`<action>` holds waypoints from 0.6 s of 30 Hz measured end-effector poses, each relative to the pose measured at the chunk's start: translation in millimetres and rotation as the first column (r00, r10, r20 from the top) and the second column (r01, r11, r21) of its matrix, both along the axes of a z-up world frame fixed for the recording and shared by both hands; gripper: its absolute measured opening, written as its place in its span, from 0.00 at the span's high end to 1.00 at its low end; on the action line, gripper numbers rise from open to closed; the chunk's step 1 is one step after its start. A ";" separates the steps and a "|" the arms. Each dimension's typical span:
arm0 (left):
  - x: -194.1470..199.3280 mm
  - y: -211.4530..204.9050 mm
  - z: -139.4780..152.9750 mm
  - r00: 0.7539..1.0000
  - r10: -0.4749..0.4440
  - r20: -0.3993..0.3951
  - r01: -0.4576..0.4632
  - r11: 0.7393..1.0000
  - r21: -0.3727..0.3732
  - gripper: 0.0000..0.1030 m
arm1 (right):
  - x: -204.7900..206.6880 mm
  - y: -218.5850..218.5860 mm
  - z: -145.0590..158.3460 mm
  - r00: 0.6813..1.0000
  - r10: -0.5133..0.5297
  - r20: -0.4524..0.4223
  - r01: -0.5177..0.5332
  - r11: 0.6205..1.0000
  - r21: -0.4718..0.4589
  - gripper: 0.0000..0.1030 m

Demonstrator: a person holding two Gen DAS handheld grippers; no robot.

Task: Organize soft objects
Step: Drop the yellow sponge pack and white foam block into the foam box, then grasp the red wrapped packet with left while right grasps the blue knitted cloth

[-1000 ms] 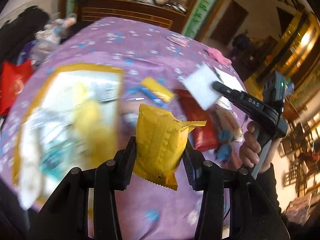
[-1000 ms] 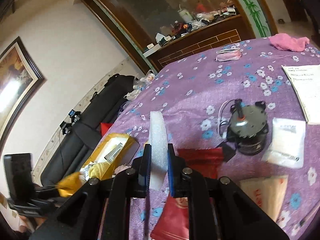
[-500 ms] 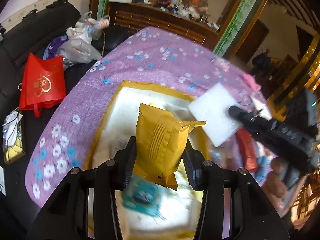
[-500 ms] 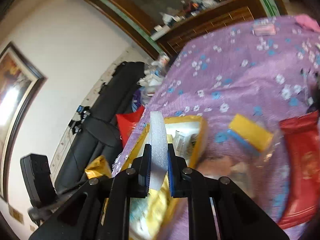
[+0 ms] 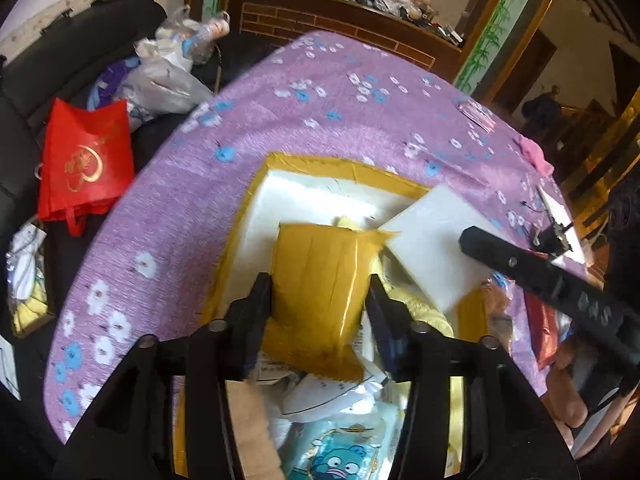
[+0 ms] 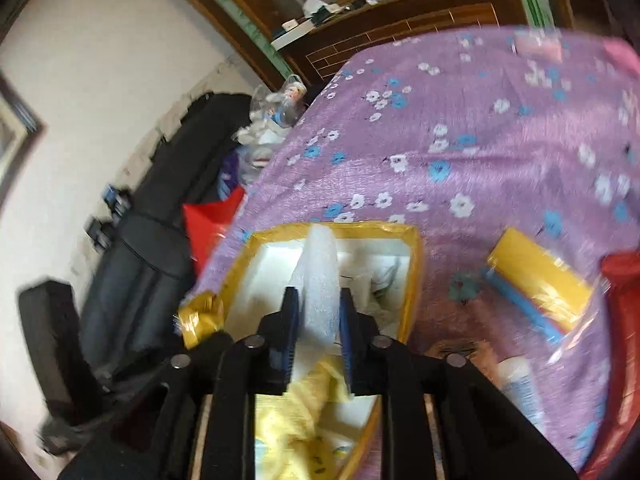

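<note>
My left gripper is shut on a yellow foil packet and holds it over the yellow-rimmed white box. My right gripper is shut on a white foam sheet held edge-on above the same box. In the left wrist view the foam sheet hangs over the box's right side, gripped by the right gripper's black fingers. The box holds a yellow cloth, white packets and a blue cartoon packet.
The purple flowered tablecloth covers the table. A yellow and blue bagged item and a red packet lie right of the box. A red bag, plastic bags and a black sofa are off the table's left edge. A pink cloth lies far right.
Both grippers have swung left from the cluttered part of the table to above the box, carrying the packet and the foam sheet. The foam now hangs closer over the box.
</note>
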State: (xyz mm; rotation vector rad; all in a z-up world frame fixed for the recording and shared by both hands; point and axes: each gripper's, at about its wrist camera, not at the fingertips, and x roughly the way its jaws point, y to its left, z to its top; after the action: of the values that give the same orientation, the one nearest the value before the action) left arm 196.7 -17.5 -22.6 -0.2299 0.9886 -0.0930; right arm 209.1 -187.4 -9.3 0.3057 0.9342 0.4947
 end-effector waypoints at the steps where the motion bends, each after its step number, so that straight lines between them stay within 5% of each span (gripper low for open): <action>1: 0.2 0.5 -1.7 1.000 -0.014 -0.017 0.013 0.999 -0.039 0.40 | -2.9 1.3 1.1 1.000 0.028 0.014 -0.028 1.000 -0.013 0.49; 10: -79.8 -45.6 46.9 0.983 0.029 0.180 -0.051 0.991 0.122 0.35 | -92.0 -41.9 22.3 0.988 0.016 0.153 -0.015 1.000 -0.009 0.44; 18: -131.0 -131.8 33.8 0.982 -0.086 0.166 0.045 0.971 0.233 0.35 | -162.4 -118.7 -9.3 0.995 -0.045 0.088 0.040 0.998 0.056 0.43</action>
State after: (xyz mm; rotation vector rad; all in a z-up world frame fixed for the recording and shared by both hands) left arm 65.7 -149.3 11.2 0.0231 0.8232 -0.0580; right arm 46.7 -306.1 -18.7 0.3496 0.8265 0.4913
